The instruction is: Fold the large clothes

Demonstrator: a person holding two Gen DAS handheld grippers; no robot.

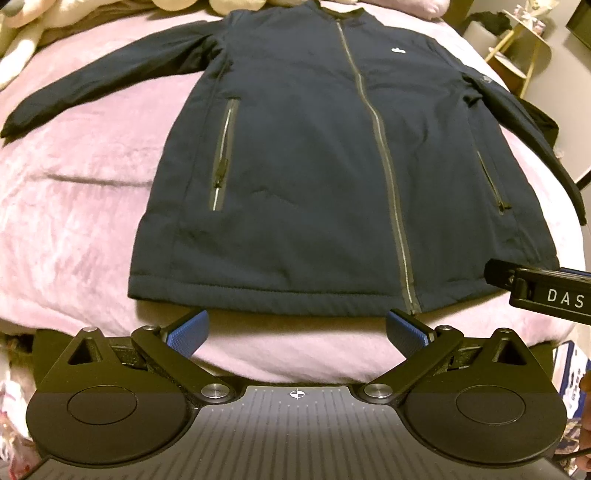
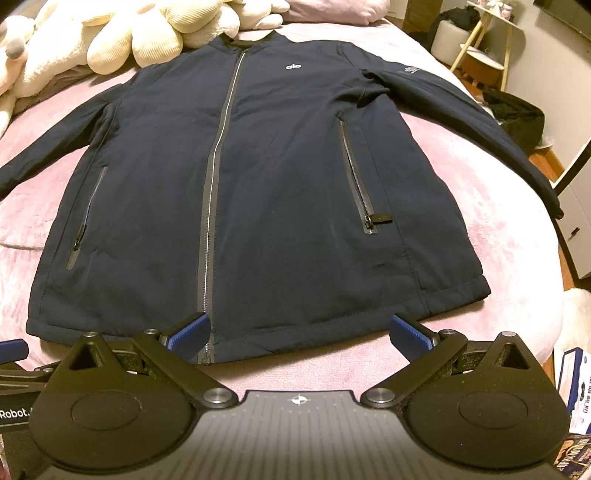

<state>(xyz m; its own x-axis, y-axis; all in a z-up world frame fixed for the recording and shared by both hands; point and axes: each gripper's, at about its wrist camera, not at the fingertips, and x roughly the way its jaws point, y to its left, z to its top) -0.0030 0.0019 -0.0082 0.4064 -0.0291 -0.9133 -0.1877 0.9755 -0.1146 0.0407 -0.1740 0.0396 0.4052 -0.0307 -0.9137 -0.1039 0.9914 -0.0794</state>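
- Blue-padded fingers (image 1: pixel 186 330) of the left gripper (image 1: pixel 295 328) stand wide apart, holding nothing, just short of the hem (image 1: pixel 258 297) of the navy jacket (image 1: pixel 314 166).
- Equally spread and empty, the right gripper (image 2: pixel 299 332) hovers over the hem beside the bottom of the front zipper (image 2: pixel 214 206).
- Zipped and face up, the jacket lies flat on the pink blanket (image 1: pixel 74 192), collar toward the plush toys (image 2: pixel 155 33), both sleeves spread outward.
- Judged from this layout, no fold is made yet; a sleeve fold or a hem lift likely comes first.
- For a clean fold, pinch both hem corners through all the padded layers, lift evenly, and keep the zipper straight as the centre line.
- Slippery shell fabric may slide; close firmly before pulling.
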